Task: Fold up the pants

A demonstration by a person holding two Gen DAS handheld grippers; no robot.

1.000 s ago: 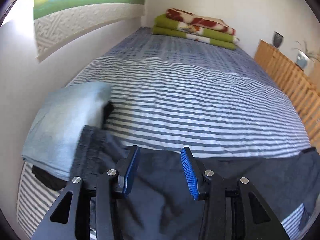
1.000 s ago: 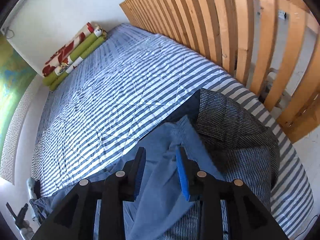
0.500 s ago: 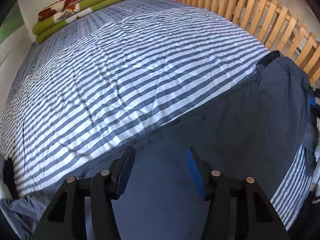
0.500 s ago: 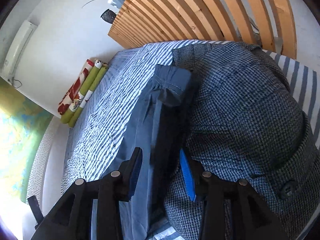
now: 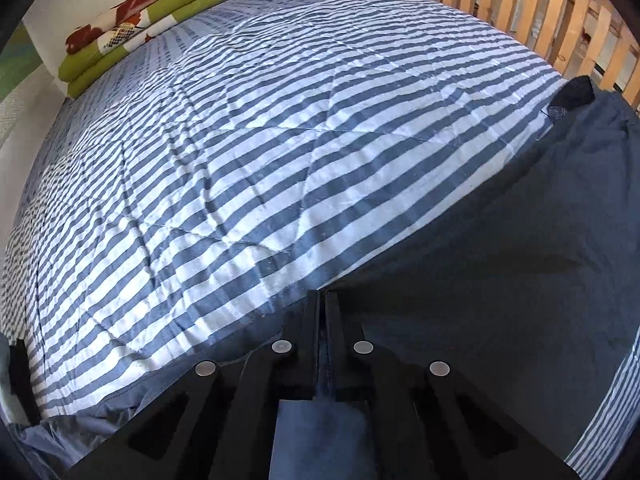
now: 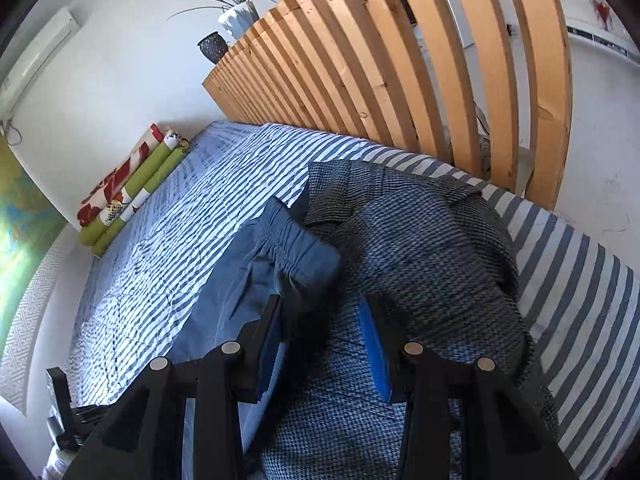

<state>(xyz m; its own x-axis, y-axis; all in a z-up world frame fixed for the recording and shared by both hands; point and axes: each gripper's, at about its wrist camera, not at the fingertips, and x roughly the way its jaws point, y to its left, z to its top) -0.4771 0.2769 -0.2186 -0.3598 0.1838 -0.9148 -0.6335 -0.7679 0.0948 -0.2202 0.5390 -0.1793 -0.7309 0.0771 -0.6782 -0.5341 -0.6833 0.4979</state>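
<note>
**Bed scene: left jaws pinching pants edge, right jaws spread at waistband**

Striped blue-and-white duvet (image 5: 248, 168) covers the bed, wooden slat railing (image 6: 400, 64) along one side, white wall at the head. Folded green/red floral blanket (image 5: 144, 20) lies at the far end against the wall. Two plant pots sit on top of the railing, right wrist view only.

Pants (image 5: 500, 272), dark blue, laid flat across the near part of the duvet, long edge running diagonally up towards the railing. Elastic waistband (image 6: 300, 248) end sits next to a dark houndstooth garment (image 6: 420, 248), touching or slightly overlapping it; can't tell which lies on top.

Left gripper (image 5: 323, 320): jaws pressed together, a strip of the pants fabric visible between them at the long edge where it meets the duvet. Pointing steeply down.

Right gripper (image 6: 320, 332): jaws spread, blue pads visible, nothing clamped. Hovering over the seam between waistband corner and houndstooth garment; contact with fabric unclear.
</note>
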